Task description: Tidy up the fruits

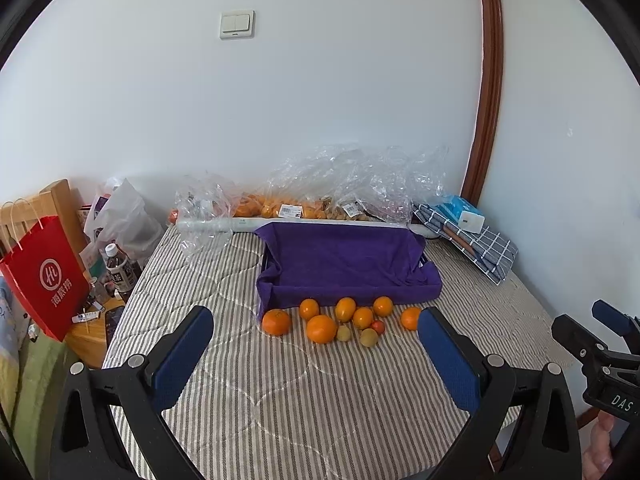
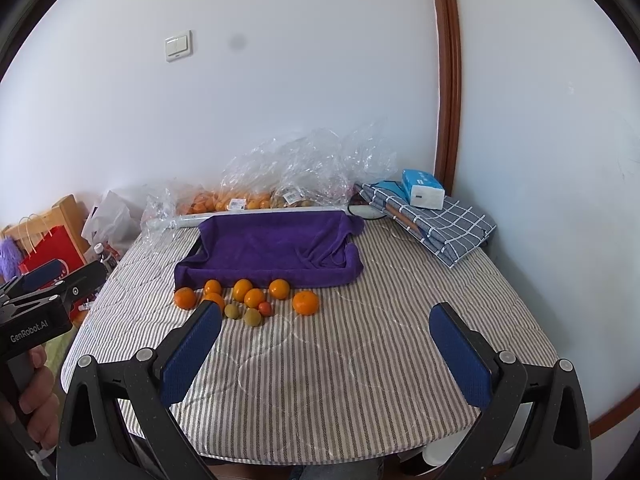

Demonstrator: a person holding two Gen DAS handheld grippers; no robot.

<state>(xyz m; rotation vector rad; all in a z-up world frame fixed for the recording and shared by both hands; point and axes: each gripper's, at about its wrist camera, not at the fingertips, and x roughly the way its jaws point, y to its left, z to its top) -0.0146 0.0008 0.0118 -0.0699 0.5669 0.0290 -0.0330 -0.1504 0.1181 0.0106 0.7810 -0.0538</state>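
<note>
**Operator A:** Report the work surface.

**Operator B:** A table under a striped quilted cloth (image 1: pixel 280 380), set against a white wall (image 1: pixel 320 100) that carries a light switch (image 1: pixel 237 24). A brown door frame (image 1: pixel 490 80) runs up the right side.

**Operator A:** Left gripper condition?

**Operator B:** The left gripper (image 1: pixel 316 332) is held above the near part of the cloth. Jaws stand wide apart; nothing sits between the blue pads (image 1: pixel 182 360).

**Operator A:** Right gripper condition?

**Operator B:** The right gripper (image 2: pixel 326 328) is the same: spread wide, holding nothing, over the near part of the cloth.

**Operator A:** Locate the task items.

**Operator B:** The loose fruits (image 1: pixel 340 320) lie on the cloth directly ahead of the left gripper, framed between its fingers. They are mostly oranges, plus two greenish-yellow fruits (image 1: pixel 368 337) and one small red fruit (image 1: pixel 378 326). For the right gripper the cluster lies ahead and to the left. The largest orange (image 2: pixel 306 303) sits slightly apart at the cluster's right end.

**Operator A:** Beyond the fruit?

**Operator B:** A tray draped in a purple towel (image 1: pixel 344 264), its near edge just behind the fruits. Behind that, clear plastic bags (image 1: pixel 340 184) holding more fruit lie along the wall. A checked cloth (image 2: pixel 436 224) with a tissue pack (image 2: pixel 423 189) on it lies far right.
</note>
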